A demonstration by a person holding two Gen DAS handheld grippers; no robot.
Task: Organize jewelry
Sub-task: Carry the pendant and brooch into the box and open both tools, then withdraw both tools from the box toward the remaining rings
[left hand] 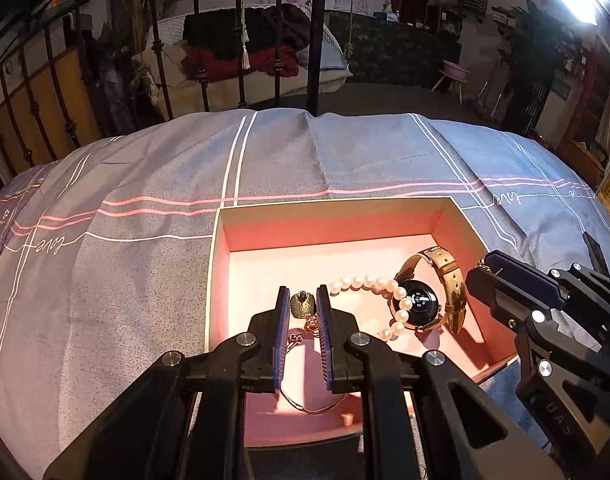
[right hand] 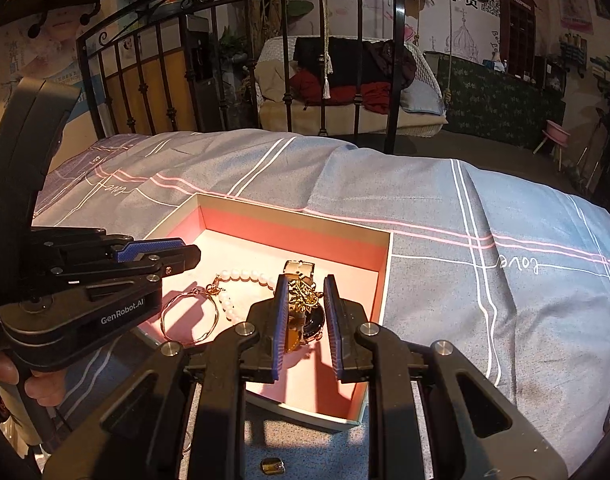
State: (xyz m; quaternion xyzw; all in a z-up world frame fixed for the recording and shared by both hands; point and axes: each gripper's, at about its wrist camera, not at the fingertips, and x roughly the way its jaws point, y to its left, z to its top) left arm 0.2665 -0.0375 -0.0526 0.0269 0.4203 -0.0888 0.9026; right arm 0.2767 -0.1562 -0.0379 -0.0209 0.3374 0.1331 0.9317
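An open box with a pink inside (left hand: 329,222) (right hand: 289,232) lies on the bed. In it are a gold-strapped watch (left hand: 423,304) (right hand: 301,270), a pearl bracelet (left hand: 369,283) (right hand: 245,275) and a thin gold bangle (right hand: 191,318) (left hand: 317,406). My left gripper (left hand: 302,300) is over the box's near left part, shut on a small gold-green piece (left hand: 303,305). My right gripper (right hand: 304,292) is over the watch, shut on a gold filigree leaf piece (right hand: 303,294). Each gripper shows in the other's view (left hand: 517,288) (right hand: 145,256).
The box rests on a grey-blue bedcover (left hand: 145,280) (right hand: 485,300) with pink and white stripes. A black iron bed frame (left hand: 241,32) (right hand: 361,60) stands at the far edge. A small gold-green piece (right hand: 272,466) lies on the cover below my right gripper.
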